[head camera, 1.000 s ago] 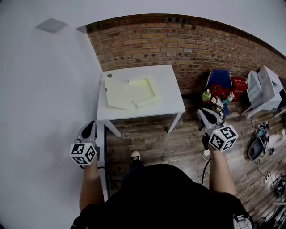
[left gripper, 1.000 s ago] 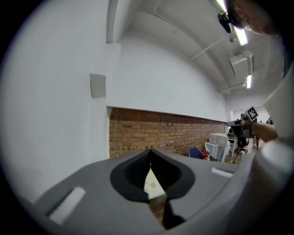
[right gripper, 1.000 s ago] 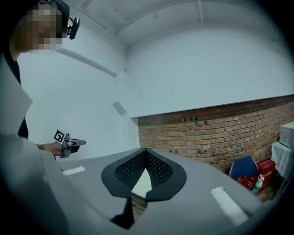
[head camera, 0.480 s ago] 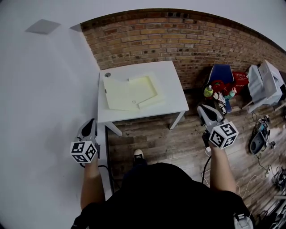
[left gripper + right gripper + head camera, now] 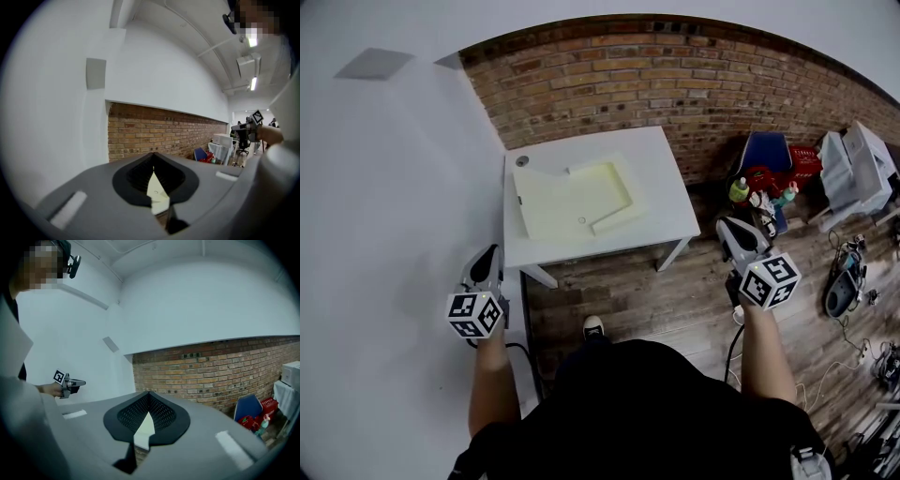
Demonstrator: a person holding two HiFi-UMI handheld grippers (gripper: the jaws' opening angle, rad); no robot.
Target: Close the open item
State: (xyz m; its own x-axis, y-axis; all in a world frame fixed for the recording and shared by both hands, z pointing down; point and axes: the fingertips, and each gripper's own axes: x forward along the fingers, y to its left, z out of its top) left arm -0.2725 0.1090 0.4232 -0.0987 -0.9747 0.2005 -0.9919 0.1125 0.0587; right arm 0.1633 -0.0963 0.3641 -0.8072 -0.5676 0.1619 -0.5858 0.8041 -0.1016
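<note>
A white worktop (image 5: pixel 670 202) stands against a brick wall (image 5: pixel 675 84), on a wooden floor (image 5: pixel 628 291). The pale yellow item (image 5: pixel 572 199) lies flat and open on the worktop, spread over its left and middle part, with one shallow, tray-like section toward the wall and a flat flap beside it on the left. A small grey round thing (image 5: pixel 522 160) sits near the worktop's far left corner, just beyond the yellow item.

The person stands back from the worktop, one shoe (image 5: pixel 593 327) showing on the floor, with both arms held forward. The left gripper (image 5: pixel 490 250) is level with the worktop's near left corner, close to the white wall (image 5: pixel 384 187), and well apart from the yellow item. In its own view the jaws meet at the tips with nothing between them (image 5: pixel 153 153). The right gripper (image 5: pixel 724 225) hangs over the floor to the right of the worktop's near right leg, also well apart from the item. Its jaws are likewise closed together and empty (image 5: pixel 149 392).

To the right, against the brick wall, sits a blue chair (image 5: pixel 766 155) with red and green clutter in front of it.
</note>
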